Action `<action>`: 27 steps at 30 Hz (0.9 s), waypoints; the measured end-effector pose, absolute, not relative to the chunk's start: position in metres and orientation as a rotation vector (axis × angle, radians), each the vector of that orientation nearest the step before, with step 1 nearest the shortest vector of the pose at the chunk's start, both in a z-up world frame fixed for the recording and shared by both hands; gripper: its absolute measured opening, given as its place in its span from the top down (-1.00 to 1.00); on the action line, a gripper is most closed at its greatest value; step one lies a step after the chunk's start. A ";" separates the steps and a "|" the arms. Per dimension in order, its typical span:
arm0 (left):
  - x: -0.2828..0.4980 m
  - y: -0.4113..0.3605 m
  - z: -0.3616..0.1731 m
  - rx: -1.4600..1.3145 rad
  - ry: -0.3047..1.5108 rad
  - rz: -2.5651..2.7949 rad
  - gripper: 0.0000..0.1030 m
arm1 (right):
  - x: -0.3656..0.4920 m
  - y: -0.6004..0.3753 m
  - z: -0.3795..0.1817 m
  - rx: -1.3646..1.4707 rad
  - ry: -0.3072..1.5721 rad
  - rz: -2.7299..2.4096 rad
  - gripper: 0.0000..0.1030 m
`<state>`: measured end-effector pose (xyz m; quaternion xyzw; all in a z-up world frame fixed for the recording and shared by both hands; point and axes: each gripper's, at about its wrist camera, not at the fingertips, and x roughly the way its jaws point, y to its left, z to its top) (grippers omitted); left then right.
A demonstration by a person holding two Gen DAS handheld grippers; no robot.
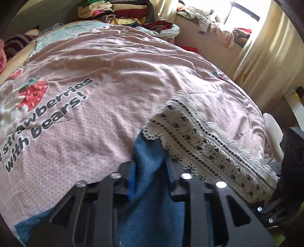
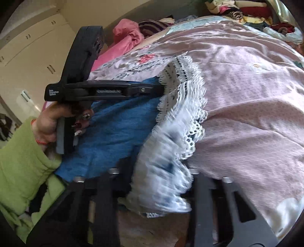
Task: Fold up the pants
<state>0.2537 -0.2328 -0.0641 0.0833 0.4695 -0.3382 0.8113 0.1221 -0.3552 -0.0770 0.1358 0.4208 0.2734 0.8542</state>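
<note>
The pants [image 1: 150, 155] are blue denim with a white lace hem [image 1: 205, 148]. They hang over the near edge of a bed with a pink strawberry cover [image 1: 106, 79]. My left gripper [image 1: 150, 171] is shut on the blue denim just below the lace. In the right wrist view the left gripper [image 2: 161, 88] reaches in from the left and pinches the pants [image 2: 121, 125] at the lace hem [image 2: 176, 117]. My right gripper [image 2: 155, 180] is shut on the lace hem, which bunches between its fingers.
Piles of folded clothes [image 1: 121, 11] lie at the far end of the bed. A window with cream curtains [image 1: 266, 53] is at the right. Pink bedding [image 2: 125, 38] and cream cupboards [image 2: 38, 45] are at the left. The person's green sleeve [image 2: 20, 161] is at lower left.
</note>
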 end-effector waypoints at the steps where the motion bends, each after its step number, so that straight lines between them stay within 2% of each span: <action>1: 0.252 -0.233 -0.064 0.185 0.995 -0.720 0.57 | 0.122 -0.350 -0.074 0.269 0.880 0.578 0.66; 8: 0.251 -0.207 -0.054 0.036 0.960 -0.738 0.71 | 0.118 -0.321 -0.042 0.182 0.816 0.634 0.69; 20: 0.232 -0.104 -0.026 -0.224 0.888 -0.624 0.69 | 0.109 -0.224 -0.002 -0.080 0.743 0.780 0.69; 22: 0.224 -0.072 -0.024 -0.287 0.887 -0.558 0.60 | 0.105 -0.203 -0.004 -0.161 0.738 0.800 0.69; 24: 0.212 -0.043 -0.022 -0.306 0.876 -0.505 0.21 | 0.099 -0.175 -0.013 -0.275 0.755 0.819 0.69; 27: 0.189 -0.001 -0.024 -0.355 0.866 -0.415 0.03 | 0.085 -0.143 -0.035 -0.423 0.786 0.836 0.64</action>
